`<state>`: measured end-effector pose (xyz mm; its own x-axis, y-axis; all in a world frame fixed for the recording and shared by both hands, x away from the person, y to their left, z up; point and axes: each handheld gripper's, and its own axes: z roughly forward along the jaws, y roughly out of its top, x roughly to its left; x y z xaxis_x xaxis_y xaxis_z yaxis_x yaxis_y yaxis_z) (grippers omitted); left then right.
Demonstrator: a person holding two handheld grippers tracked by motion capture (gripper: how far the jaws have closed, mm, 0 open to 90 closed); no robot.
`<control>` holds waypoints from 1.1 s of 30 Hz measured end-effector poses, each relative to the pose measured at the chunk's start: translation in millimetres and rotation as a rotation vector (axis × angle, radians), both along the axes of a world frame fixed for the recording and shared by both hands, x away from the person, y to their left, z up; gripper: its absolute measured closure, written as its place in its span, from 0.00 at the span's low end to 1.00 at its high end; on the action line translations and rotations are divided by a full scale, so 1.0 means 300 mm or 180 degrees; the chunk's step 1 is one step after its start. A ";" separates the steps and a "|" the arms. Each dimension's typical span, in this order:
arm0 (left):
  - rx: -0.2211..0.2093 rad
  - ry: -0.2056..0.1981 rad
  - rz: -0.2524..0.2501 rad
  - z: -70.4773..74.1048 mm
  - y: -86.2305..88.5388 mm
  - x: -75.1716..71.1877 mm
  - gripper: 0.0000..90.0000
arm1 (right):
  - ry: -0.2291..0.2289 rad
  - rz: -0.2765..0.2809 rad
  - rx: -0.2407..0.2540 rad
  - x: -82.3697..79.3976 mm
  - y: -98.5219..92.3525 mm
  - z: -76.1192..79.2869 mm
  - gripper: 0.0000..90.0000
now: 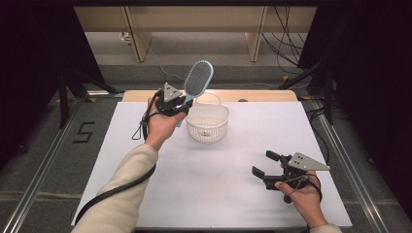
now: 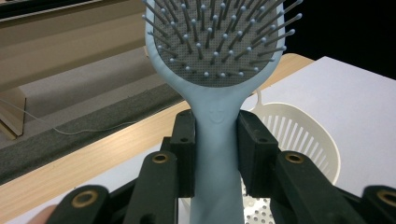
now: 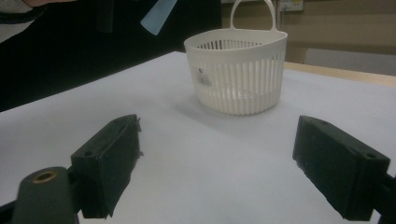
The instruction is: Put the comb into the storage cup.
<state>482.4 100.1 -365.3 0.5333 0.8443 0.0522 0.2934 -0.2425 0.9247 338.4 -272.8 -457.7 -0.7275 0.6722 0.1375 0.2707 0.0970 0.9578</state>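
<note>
A light blue hairbrush (image 1: 197, 80) stands upright in the air at the table's far left, bristle head up. My left gripper (image 1: 180, 103) is shut on its handle; in the left gripper view the two pads press the hairbrush handle (image 2: 217, 154) from both sides, and my left gripper (image 2: 215, 156) sits just left of and above a white slotted basket (image 1: 208, 122). The basket (image 2: 299, 135) stands empty on the white table. My right gripper (image 1: 265, 164) rests low near the front right, open, with nothing between its jaws. It faces the basket (image 3: 238, 77) from a distance.
The white table top (image 1: 218, 170) has a wooden strip (image 1: 262, 95) along its far edge. Metal rails run down the floor on both sides. Beyond the table are wooden furniture legs (image 1: 137, 36) and loose cables (image 1: 286, 43). A floor marking "5" (image 1: 83, 132) lies at the left.
</note>
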 end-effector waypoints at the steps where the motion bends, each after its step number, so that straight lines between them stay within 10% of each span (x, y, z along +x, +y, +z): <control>1: -0.0001 -0.0003 -0.0005 -0.001 -0.001 0.000 0.77 | -0.0003 -0.0005 -0.0005 0.000 -0.001 0.000 0.17; 33: -0.0017 -0.0019 -0.0034 -0.015 -0.043 0.032 0.77 | -0.0005 -0.0010 -0.0017 0.000 0.000 0.001 0.17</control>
